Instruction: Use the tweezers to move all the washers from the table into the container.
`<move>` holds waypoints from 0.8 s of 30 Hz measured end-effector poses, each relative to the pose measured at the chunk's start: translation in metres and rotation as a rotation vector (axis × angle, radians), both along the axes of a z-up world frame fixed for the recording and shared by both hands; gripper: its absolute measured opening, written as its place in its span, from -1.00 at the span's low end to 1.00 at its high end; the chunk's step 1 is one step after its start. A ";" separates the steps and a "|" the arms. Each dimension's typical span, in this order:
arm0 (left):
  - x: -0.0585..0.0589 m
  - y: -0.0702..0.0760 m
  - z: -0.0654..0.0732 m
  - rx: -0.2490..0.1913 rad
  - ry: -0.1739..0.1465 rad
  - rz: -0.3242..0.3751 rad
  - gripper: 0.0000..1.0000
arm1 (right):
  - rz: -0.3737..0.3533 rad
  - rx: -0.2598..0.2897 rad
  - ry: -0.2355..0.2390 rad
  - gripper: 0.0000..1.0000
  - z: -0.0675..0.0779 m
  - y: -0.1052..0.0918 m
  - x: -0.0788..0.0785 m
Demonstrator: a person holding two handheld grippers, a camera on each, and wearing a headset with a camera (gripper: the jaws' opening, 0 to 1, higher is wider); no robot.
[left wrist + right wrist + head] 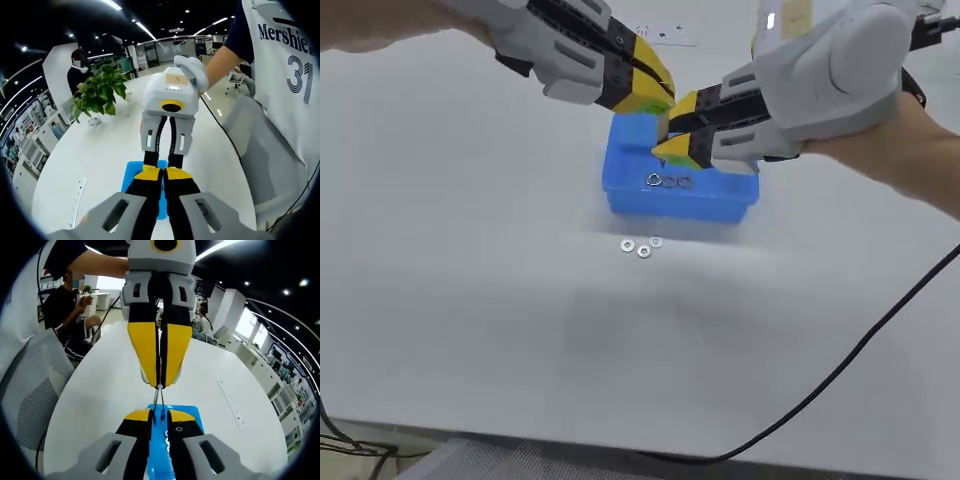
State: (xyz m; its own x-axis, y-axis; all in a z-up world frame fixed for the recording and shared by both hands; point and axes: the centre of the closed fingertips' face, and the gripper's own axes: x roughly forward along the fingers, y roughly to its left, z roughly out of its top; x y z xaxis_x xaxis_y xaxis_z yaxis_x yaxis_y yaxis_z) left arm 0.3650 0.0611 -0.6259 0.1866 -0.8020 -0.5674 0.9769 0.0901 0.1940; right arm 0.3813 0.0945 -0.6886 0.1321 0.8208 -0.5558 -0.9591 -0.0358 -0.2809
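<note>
Head view: tweezers (157,400) poised over the container (680,208), ready for a drop.
Left gripper (160,381) clamps them; right gripper (159,416) flanks the tips, its squeeze impossible to tell.

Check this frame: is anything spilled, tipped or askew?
Nothing stands out. The blue container sits flat with washers inside. Three more washers lie together on the table in front of it, not yet moved. The left gripper holds the tweezers above.

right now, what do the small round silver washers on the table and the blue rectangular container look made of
Small round silver washers: likely metal, pale with a shine. Blue rectangular container: probably plastic, uniform matte blue, thick moulded walls.
</note>
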 end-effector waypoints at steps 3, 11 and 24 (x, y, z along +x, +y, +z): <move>-0.007 -0.001 0.001 0.006 0.000 -0.007 -0.90 | 0.005 -0.003 0.001 -0.75 0.001 0.000 -0.006; -0.024 0.000 -0.004 -0.007 0.020 -0.005 -0.90 | 0.018 -0.010 0.007 -0.75 -0.002 0.000 -0.027; -0.047 0.010 -0.033 -0.020 0.092 0.016 -0.90 | 0.055 -0.039 0.059 -0.75 -0.032 0.011 -0.060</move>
State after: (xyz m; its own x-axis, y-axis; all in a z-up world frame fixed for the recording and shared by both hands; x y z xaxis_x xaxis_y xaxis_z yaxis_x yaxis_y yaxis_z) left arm 0.3178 0.0709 -0.6590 0.1472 -0.8105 -0.5669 0.9889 0.1083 0.1020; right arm 0.3215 0.1050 -0.7211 0.0539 0.8035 -0.5929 -0.9702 -0.0983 -0.2213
